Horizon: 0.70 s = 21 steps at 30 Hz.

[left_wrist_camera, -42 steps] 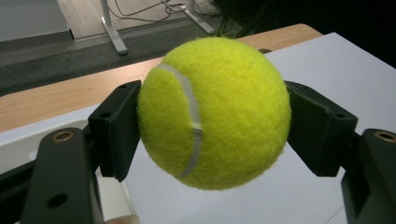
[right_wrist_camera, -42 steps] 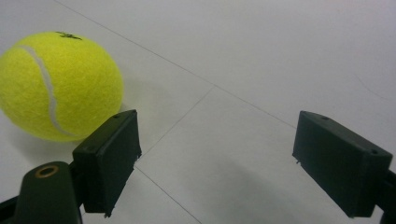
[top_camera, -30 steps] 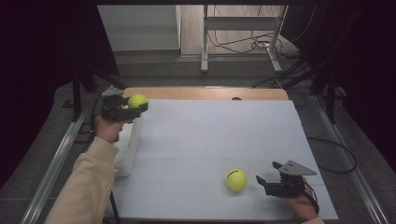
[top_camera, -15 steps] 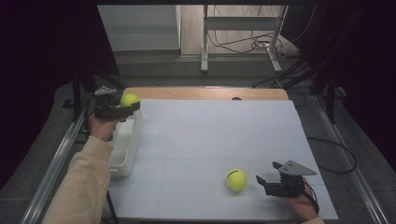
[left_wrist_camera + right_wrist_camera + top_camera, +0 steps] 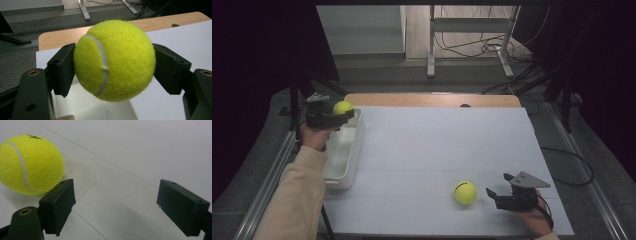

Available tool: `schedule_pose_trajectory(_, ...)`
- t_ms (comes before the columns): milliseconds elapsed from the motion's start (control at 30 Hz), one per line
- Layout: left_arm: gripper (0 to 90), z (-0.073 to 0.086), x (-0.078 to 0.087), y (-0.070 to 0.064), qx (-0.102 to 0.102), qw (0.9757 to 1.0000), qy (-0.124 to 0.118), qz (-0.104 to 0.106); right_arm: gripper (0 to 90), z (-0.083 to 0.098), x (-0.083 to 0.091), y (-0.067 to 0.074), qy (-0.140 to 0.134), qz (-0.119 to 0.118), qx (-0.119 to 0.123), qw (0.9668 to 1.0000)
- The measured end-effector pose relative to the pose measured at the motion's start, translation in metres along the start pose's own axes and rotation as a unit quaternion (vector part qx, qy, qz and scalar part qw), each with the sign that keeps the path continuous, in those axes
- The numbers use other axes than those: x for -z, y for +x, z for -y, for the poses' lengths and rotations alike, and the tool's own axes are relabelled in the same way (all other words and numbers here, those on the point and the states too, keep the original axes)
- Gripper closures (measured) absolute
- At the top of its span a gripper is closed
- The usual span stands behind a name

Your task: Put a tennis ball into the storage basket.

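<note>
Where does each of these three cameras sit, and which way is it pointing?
High view: above the person's side, looking forward and down on the table; forearms and both grippers show.
Left gripper view: rides the left gripper, its jaws clamping a tennis ball over the white bin.
Right gripper view: rides the right gripper, jaws open; shares the second ball with the high view.

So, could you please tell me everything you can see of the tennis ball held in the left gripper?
The held tennis ball is yellow-green and fuzzy like felt, with a curved pale seam across its near side. The left gripper is shut on it, one black pad pressed to each side. It hangs off the table, above the far end of the white bin at the table's left edge.
</note>
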<state>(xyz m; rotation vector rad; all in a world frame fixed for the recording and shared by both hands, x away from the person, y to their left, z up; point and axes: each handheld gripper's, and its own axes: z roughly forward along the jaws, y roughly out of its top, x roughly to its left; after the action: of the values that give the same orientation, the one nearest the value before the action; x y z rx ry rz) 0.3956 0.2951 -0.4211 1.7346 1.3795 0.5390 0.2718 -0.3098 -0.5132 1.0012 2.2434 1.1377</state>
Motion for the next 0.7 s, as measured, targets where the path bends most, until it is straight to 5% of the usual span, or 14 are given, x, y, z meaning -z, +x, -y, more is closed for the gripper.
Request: schedule_pose_trajectory(700,25.8,0.003,-0.018,0.007,0.003,0.9994,0.031,-0.013,15.6,0.0,0.0,0.0,0.004,0.002,-0.002,1.0)
